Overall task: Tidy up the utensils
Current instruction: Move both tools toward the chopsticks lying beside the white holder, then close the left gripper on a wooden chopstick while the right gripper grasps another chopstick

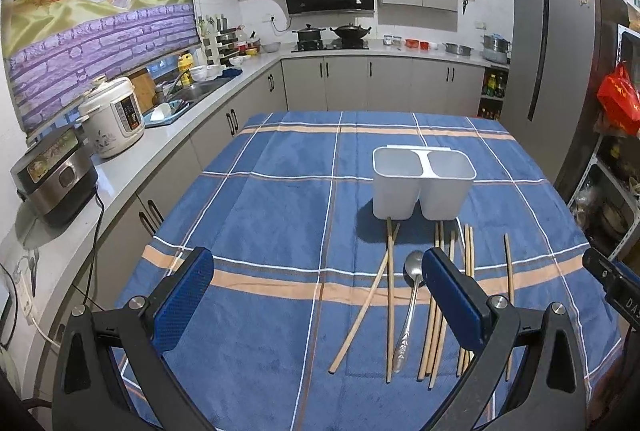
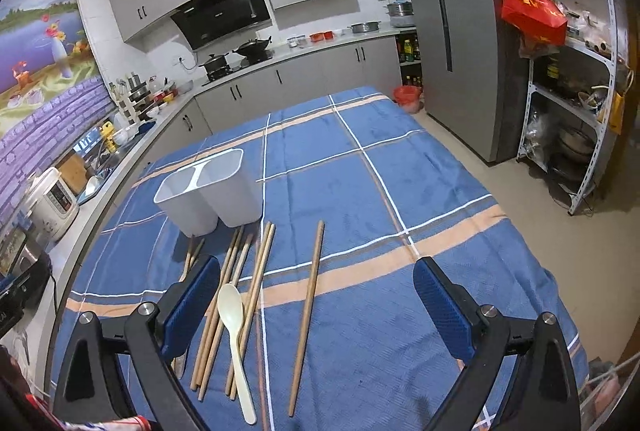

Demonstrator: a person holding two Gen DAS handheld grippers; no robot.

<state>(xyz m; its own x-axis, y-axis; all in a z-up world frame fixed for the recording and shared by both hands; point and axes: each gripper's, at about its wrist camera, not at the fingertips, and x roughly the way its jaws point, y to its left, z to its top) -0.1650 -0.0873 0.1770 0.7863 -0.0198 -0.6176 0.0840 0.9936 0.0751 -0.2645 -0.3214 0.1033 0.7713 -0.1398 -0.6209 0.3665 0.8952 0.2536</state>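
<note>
Left wrist view: the left gripper (image 1: 318,295) hovers above a table covered by a blue plaid cloth (image 1: 280,215), its blue-padded fingers (image 1: 182,295) spread wide apart with nothing between them. A white two-compartment holder (image 1: 422,183) stands upright on the cloth, both compartments empty. Just in front of the holder, nearer the camera, lie wooden chopsticks (image 1: 390,295) in a loose row, two of them crossing near the holder's base. A metal spoon (image 1: 408,311) lies among them, bowl toward the holder. Part of the right gripper (image 1: 612,283) shows at the right edge.

Right wrist view: the right gripper (image 2: 316,307) hangs over the same cloth (image 2: 400,183), its fingers (image 2: 444,307) wide apart and empty. The holder (image 2: 208,191) stands to the left, ahead of the gripper. In front of the holder lies a bundle of chopsticks (image 2: 240,295), and a cream plastic spoon (image 2: 236,335) rests on top of them, bowl toward the holder. One chopstick (image 2: 308,311) lies apart, to the right of the bundle.
</note>
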